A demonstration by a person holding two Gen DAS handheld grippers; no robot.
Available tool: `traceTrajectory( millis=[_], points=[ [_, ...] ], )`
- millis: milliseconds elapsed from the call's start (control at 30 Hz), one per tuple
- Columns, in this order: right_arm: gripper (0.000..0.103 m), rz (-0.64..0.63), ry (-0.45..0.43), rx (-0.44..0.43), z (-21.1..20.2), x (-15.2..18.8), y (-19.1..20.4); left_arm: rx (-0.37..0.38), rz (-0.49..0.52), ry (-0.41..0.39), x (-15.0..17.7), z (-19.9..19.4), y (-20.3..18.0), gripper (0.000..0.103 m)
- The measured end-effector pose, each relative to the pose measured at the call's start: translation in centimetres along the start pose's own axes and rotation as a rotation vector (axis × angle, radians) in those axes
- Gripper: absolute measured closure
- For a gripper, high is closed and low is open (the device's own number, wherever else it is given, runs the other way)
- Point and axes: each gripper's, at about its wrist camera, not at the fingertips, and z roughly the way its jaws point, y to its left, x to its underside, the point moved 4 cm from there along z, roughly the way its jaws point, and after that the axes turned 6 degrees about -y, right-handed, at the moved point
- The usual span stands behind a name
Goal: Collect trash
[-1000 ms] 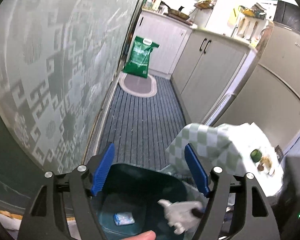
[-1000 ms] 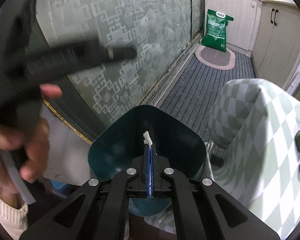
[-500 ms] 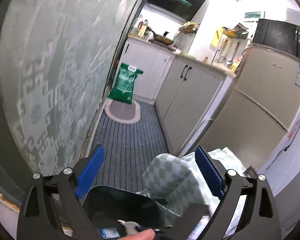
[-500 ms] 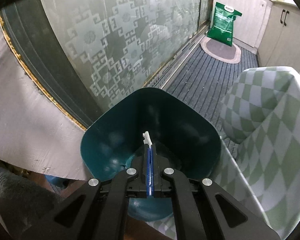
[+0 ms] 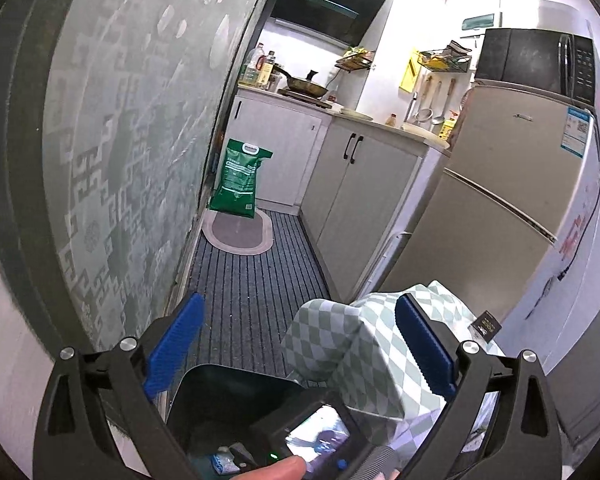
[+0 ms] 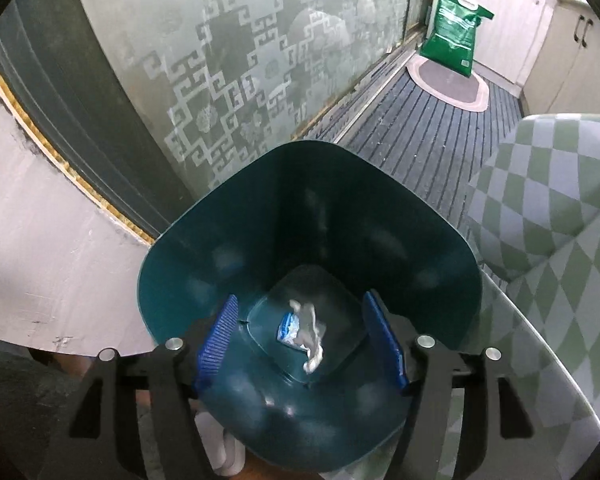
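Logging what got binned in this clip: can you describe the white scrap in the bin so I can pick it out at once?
Find the dark teal bin standing between the frosted patterned door and the checked tablecloth. On its floor lie two bits of rubbish, touching. The crumpled white scrap is the long, twisted one; the blue-and-white wrapper beside it is small and printed.

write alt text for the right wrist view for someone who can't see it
The right gripper hangs over a dark teal trash bin, jaws opening with nothing pressed between them; a crumpled white scrap and a blue-and-white wrapper lie on the bin's bottom. A patterned frosted glass door stands behind the bin, a green-checked tablecloth on the right.
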Motion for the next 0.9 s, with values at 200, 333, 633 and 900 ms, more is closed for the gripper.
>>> traceTrajectory(
  millis=[200, 333, 633, 900],
  points=[
    [0.037, -0.005, -0.005, -0.015, 0.4, -0.4, 0.7, 0.038, 0.015, -0.006, 0.6, -1.1, -0.9, 0.004],
    [0.036, 0.012, -0.043, -0.017, -0.8, -1.4, 0.4, 0.043, 0.019, -0.01, 0.7, -1.7, -0.9, 0.004],
    [0.026, 0.02, -0.261, 0.013, -8.4, -5.6, -1.5, 0.075, 0.018, -0.081, 0.3, -3.6, -1.7, 0.003],
    [0.024, 0.07, -0.448, 0.076, -17.0, -6.7, -6.1, 0.106, 0.04, -0.137, -0.3, -4.5, -3.8, 0.003]
  ],
)
